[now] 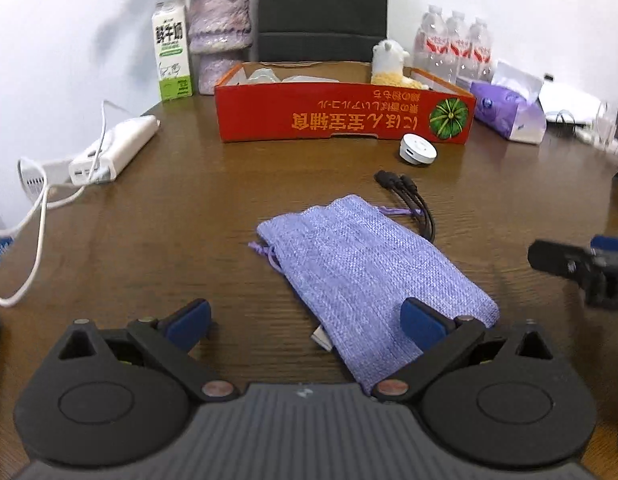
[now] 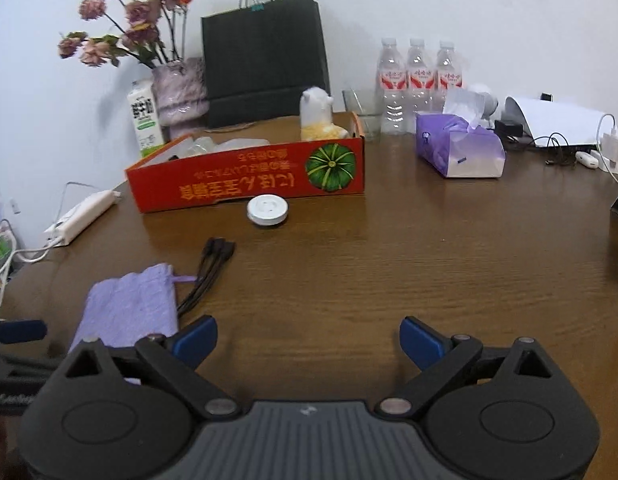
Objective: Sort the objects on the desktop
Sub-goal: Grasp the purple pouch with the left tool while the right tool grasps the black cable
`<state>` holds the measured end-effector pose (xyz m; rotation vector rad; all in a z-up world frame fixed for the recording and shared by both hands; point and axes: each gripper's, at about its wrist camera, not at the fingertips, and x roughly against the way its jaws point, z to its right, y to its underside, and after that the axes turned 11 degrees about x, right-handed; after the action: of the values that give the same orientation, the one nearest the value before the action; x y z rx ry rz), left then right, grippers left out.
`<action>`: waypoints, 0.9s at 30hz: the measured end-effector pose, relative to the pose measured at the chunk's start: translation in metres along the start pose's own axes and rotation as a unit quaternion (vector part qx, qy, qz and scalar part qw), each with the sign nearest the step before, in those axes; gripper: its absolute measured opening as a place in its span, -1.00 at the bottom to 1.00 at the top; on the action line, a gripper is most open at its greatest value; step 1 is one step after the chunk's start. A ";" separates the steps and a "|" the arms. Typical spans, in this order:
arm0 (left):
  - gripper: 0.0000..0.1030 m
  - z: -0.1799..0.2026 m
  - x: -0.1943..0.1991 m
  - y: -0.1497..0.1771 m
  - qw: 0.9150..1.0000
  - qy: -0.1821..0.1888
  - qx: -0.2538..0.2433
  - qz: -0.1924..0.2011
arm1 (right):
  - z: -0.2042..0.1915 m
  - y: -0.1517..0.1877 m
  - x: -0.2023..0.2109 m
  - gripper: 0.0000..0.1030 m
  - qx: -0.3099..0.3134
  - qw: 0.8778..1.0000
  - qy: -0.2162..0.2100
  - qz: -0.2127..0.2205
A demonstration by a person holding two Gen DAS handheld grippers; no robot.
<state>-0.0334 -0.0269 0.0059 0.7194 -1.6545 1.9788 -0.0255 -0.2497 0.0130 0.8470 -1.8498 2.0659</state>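
I see a lilac woven pouch point(image 1: 369, 276) lying flat mid-table, a black 3-headed cable point(image 1: 409, 196) touching its far edge, a white round puck point(image 1: 417, 149) beside the red box point(image 1: 341, 114).

Lilac woven pouch point(image 1: 373, 272), red box point(image 1: 341, 114) with green pumpkin print.

The left gripper point(image 1: 305, 322) pointed forward and downward, its jaws spread wide with nothing pinched between the blue pads; the right gripper point(image 2: 309, 338) was angled down likewise, jaws wide apart and empty; both were held side by side.
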 end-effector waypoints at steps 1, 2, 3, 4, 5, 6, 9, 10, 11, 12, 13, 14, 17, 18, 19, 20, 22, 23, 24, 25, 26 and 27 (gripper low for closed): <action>1.00 0.000 -0.001 0.000 1.000 0.002 0.000 -0.001 | -0.002 0.002 0.003 0.95 0.004 1.000 0.000 0.005; 1.00 0.000 -0.001 -0.001 1.000 0.005 0.000 -0.001 | -0.003 0.003 0.004 0.95 0.010 1.000 -0.001 0.011; 1.00 0.000 -0.002 -0.001 1.000 0.005 -0.001 -0.001 | -0.004 0.004 0.006 0.95 0.015 1.000 -0.001 0.021; 1.00 0.001 -0.002 0.000 1.000 0.005 -0.002 0.001 | -0.004 0.005 0.007 0.95 0.015 0.999 0.001 0.030; 1.00 0.002 -0.002 0.000 1.000 0.006 -0.004 0.001 | -0.004 0.004 0.008 0.95 0.011 0.999 0.005 0.033; 1.00 0.003 -0.001 0.001 1.000 0.005 -0.005 0.003 | -0.002 0.003 0.007 0.95 0.006 0.999 0.006 0.032; 1.00 0.006 0.000 0.002 1.000 0.013 -0.018 0.006 | 0.003 0.003 0.008 0.95 -0.010 0.999 -0.003 0.037; 1.00 0.007 0.000 0.003 1.000 0.015 -0.023 0.005 | 0.005 0.003 0.008 0.95 -0.015 0.999 -0.004 0.039; 1.00 0.007 0.000 0.003 1.000 0.017 -0.024 0.004 | 0.006 0.004 0.009 0.95 -0.018 0.999 -0.003 0.040; 1.00 0.007 -0.001 0.003 1.000 0.018 -0.023 0.002 | 0.006 0.003 0.009 0.95 -0.018 0.999 -0.003 0.040; 1.00 0.006 -0.001 0.002 1.000 0.020 -0.020 0.000 | 0.005 0.003 0.008 0.95 -0.017 0.999 -0.002 0.040; 1.00 0.005 -0.002 0.002 1.000 0.022 -0.017 -0.001 | 0.005 0.003 0.008 0.95 -0.016 0.999 -0.002 0.039; 1.00 0.008 0.000 0.002 0.999 0.027 -0.024 -0.001 | 0.006 0.003 0.007 0.95 -0.017 0.999 -0.004 0.038; 1.00 0.010 0.001 0.003 0.999 0.036 -0.030 0.002 | 0.006 0.003 0.007 0.95 -0.018 0.999 -0.006 0.038; 1.00 0.012 0.002 0.002 0.998 0.044 -0.035 0.004 | 0.006 0.003 0.006 0.95 -0.018 0.999 -0.007 0.038; 1.00 0.014 0.002 0.001 0.998 0.050 -0.036 0.005 | 0.006 0.003 0.005 0.95 -0.018 0.999 -0.008 0.036; 1.00 0.020 -0.005 -0.004 0.998 0.056 -0.030 -0.010 | 0.007 0.002 0.003 0.95 -0.017 0.999 -0.012 0.029; 1.00 0.024 -0.009 -0.005 0.998 0.059 -0.027 -0.019 | 0.007 0.001 0.001 0.94 -0.017 0.999 -0.015 0.027; 1.00 0.029 -0.013 -0.007 0.998 0.057 -0.029 -0.019 | 0.008 0.001 0.000 0.93 -0.020 0.999 -0.015 0.026; 1.00 0.036 -0.018 -0.007 0.998 0.048 -0.034 -0.018 | 0.009 0.000 -0.002 0.90 -0.022 0.999 -0.018 0.025; 1.00 0.041 -0.021 -0.008 0.998 0.040 -0.039 -0.014 | 0.010 -0.001 -0.003 0.87 -0.023 0.999 -0.022 0.022; 1.00 0.044 -0.023 -0.009 0.998 0.039 -0.036 -0.014 | 0.010 -0.001 -0.005 0.85 -0.026 0.999 -0.025 0.018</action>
<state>-0.0057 -0.0689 0.0033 0.6270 -1.6523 1.8928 -0.0179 -0.2583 0.0113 0.8660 -1.9486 2.0257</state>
